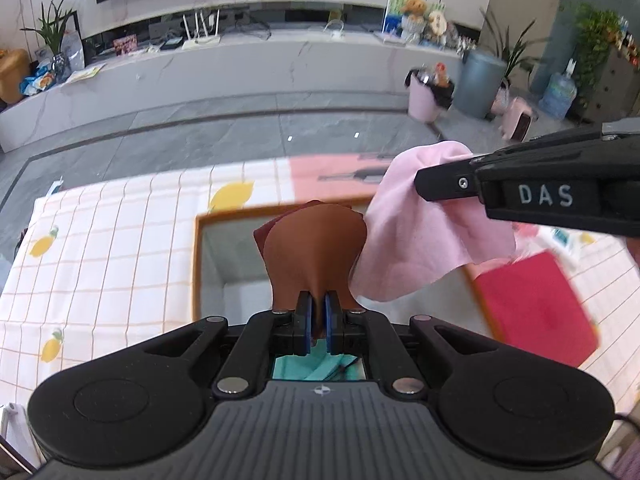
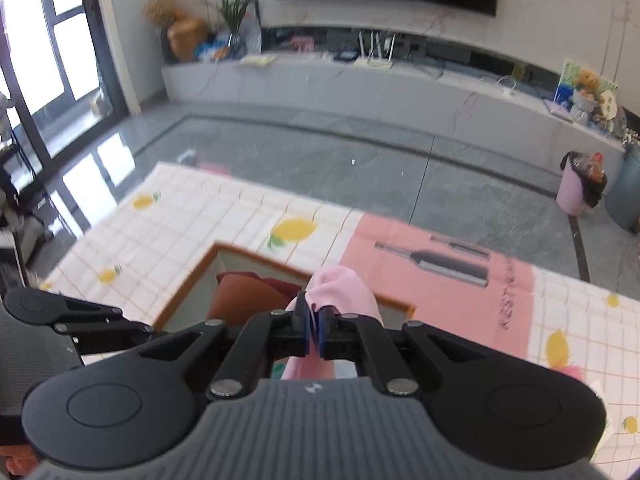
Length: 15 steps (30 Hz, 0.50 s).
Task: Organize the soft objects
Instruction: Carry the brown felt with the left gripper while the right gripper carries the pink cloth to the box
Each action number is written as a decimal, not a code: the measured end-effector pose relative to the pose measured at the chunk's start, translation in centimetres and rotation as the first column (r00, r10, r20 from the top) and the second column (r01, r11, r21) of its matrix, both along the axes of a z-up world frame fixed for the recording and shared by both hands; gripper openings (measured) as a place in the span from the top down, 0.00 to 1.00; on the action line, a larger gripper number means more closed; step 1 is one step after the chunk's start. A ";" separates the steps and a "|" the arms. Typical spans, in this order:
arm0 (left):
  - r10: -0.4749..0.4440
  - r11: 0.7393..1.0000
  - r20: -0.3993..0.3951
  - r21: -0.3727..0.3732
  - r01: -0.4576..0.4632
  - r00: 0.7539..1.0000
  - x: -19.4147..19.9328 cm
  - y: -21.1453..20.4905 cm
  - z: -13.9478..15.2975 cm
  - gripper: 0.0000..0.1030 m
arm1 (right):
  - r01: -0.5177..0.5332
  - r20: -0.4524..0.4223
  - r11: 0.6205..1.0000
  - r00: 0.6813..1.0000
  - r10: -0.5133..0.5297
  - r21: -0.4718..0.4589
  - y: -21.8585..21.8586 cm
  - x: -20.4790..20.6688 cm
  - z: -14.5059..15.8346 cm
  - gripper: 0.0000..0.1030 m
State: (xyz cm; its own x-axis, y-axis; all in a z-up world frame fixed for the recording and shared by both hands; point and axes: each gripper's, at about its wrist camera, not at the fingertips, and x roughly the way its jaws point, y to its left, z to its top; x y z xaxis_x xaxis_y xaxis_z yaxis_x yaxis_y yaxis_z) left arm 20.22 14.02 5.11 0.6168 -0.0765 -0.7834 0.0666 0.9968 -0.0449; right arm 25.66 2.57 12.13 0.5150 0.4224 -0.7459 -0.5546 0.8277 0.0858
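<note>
Left hand-held gripper clamps brown cloth; right hand-held gripper pinches pink cloth; box interior mostly hidden.

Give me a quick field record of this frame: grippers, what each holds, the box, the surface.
left gripper: shut on brown cloth, cloth hanging over the box opening
right gripper: shut on pink cloth, held up beside the brown one
box: open, orange-rimmed, pale inside walls; teal cloth lying in it, seen below the left gripper
dark red cloth: behind the brown cloth
red flat item: right of the box, blurred, kind unclear
surface: checked lemon-print cover with a pink panel
</note>
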 end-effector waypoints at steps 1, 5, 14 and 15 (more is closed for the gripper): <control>0.001 1.000 -0.010 0.014 -0.001 1.000 0.1 0.3 -0.5 0.94 | -0.008 -0.007 1.000 1.000 0.008 -0.023 0.4 0.1 -0.8 1.00; -0.005 0.998 -0.042 0.057 0.007 0.999 0.7 0.7 -2.0 0.94 | -0.060 -0.039 0.994 0.998 0.057 -0.093 1.7 0.3 -4.0 1.00; 0.006 0.996 -0.088 0.087 0.002 0.996 0.7 1.2 -5.1 0.94 | -0.100 -0.031 0.970 0.995 0.096 -0.221 2.5 1.2 -8.9 1.00; 0.014 0.997 -0.099 0.077 -0.006 0.995 0.7 1.4 -5.3 0.94 | -0.103 -0.037 0.968 0.995 0.097 -0.227 2.5 1.2 -9.1 1.00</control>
